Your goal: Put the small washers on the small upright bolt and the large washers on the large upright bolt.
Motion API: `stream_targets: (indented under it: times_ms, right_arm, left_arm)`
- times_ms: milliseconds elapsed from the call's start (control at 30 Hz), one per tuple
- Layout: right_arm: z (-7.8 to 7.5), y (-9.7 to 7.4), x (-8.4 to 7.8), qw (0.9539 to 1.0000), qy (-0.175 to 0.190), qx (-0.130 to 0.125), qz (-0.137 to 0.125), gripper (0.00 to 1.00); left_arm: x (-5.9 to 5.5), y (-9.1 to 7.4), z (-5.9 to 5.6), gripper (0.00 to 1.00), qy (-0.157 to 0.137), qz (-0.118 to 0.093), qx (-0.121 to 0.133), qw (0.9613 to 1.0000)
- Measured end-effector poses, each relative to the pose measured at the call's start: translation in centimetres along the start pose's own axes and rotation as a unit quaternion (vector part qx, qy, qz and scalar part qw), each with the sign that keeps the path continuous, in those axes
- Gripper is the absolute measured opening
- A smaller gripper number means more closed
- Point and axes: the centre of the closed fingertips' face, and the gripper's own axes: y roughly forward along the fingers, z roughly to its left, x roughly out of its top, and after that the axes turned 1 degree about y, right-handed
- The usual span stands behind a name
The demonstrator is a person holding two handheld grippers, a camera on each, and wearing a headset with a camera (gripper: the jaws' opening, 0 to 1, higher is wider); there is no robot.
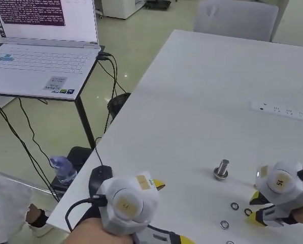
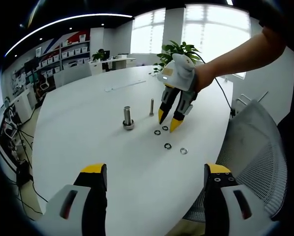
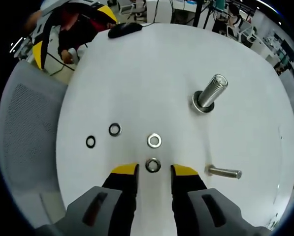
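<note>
The large upright bolt (image 1: 222, 169) (image 2: 127, 118) (image 3: 209, 93) stands on the white table (image 1: 192, 101). A thin small bolt (image 2: 151, 106) (image 3: 224, 172) stands beside it. Several washers lie loose near them: (image 1: 234, 206), (image 1: 224, 224), (image 2: 168, 146), (image 2: 183, 151), (image 3: 154, 140), (image 3: 114, 129), (image 3: 90, 142). My right gripper (image 1: 255, 206) (image 2: 169, 120) (image 3: 154, 170) points down at the table, open, and one washer (image 3: 152, 165) lies between its yellow tips, untouched. My left gripper (image 1: 156, 185) (image 2: 155, 172) hangs open and empty at the table's near edge.
A laptop (image 1: 39, 61) sits on a stand left of the table, with cables and a bottle (image 1: 62, 170) below it. A mouse (image 1: 98, 178) lies at the table corner. A power strip (image 1: 283, 109) is at the far right. A mesh chair (image 2: 255, 142) stands alongside.
</note>
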Motion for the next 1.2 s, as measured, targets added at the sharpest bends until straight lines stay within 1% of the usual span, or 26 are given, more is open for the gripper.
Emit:
stream_targets:
  times_ms: [133, 333, 400, 467, 567, 700, 800, 933, 1033, 1133, 1167, 1200]
  right_arm:
    - [0.14, -0.06, -0.02, 1.0000, -0.002, -0.001, 0.004, 0.26]
    - [0.14, 0.00, 0.04, 0.9997, -0.001, 0.001, 0.023, 0.24]
    - [0.12, 0.04, 0.04, 0.9995, -0.006, 0.000, 0.032, 0.20]
    - [0.24, 0.09, -0.01, 0.9992, -0.013, 0.000, 0.039, 0.18]
    - [0.50, 0.08, -0.08, 0.9989, -0.016, -0.001, 0.044, 0.15]
    - [0.44, 0.21, -0.08, 0.9985, -0.021, 0.000, 0.050, 0.14]
    - [0.33, 0.22, -0.02, 0.9984, -0.013, 0.003, 0.054, 0.13]
    - [0.34, 0.20, -0.03, 0.9988, -0.007, 0.001, 0.049, 0.12]
    - [0.30, 0.17, 0.02, 0.9993, 0.011, 0.001, 0.035, 0.12]
    - [0.23, 0.06, -0.20, 0.9993, 0.019, 0.001, 0.031, 0.12]
    - [0.19, -0.17, -0.17, 0.9994, 0.022, -0.001, 0.025, 0.12]
    - [0.25, -0.29, -0.25, 0.9994, 0.025, 0.002, 0.025, 0.12]
  left_arm:
    - [0.01, -0.01, 0.02, 0.79, 0.000, 0.000, -0.001, 1.0000]
    - [0.12, 0.09, -0.08, 0.78, -0.001, -0.002, -0.005, 1.0000]
    - [0.21, 0.13, -0.14, 0.77, -0.002, -0.003, -0.005, 1.0000]
    - [0.20, 0.16, -0.15, 0.77, -0.003, -0.003, -0.005, 1.0000]
    - [0.20, 0.13, -0.19, 0.77, -0.003, -0.004, -0.004, 1.0000]
    - [0.03, 0.04, -0.22, 0.76, -0.006, -0.003, -0.003, 1.0000]
    - [0.01, 0.03, -0.36, 0.75, -0.005, -0.003, -0.003, 1.0000]
    - [0.27, 0.19, -0.56, 0.74, -0.005, -0.003, -0.003, 1.0000]
    - [0.60, 0.38, -0.69, 0.74, -0.003, -0.004, -0.004, 1.0000]
    - [0.73, 0.58, -0.70, 0.75, -0.001, -0.003, -0.002, 1.0000]
    - [0.72, 0.64, -0.75, 0.75, -0.002, -0.003, -0.002, 1.0000]
    - [0.71, 0.69, -0.79, 0.75, -0.002, -0.003, -0.002, 1.0000]
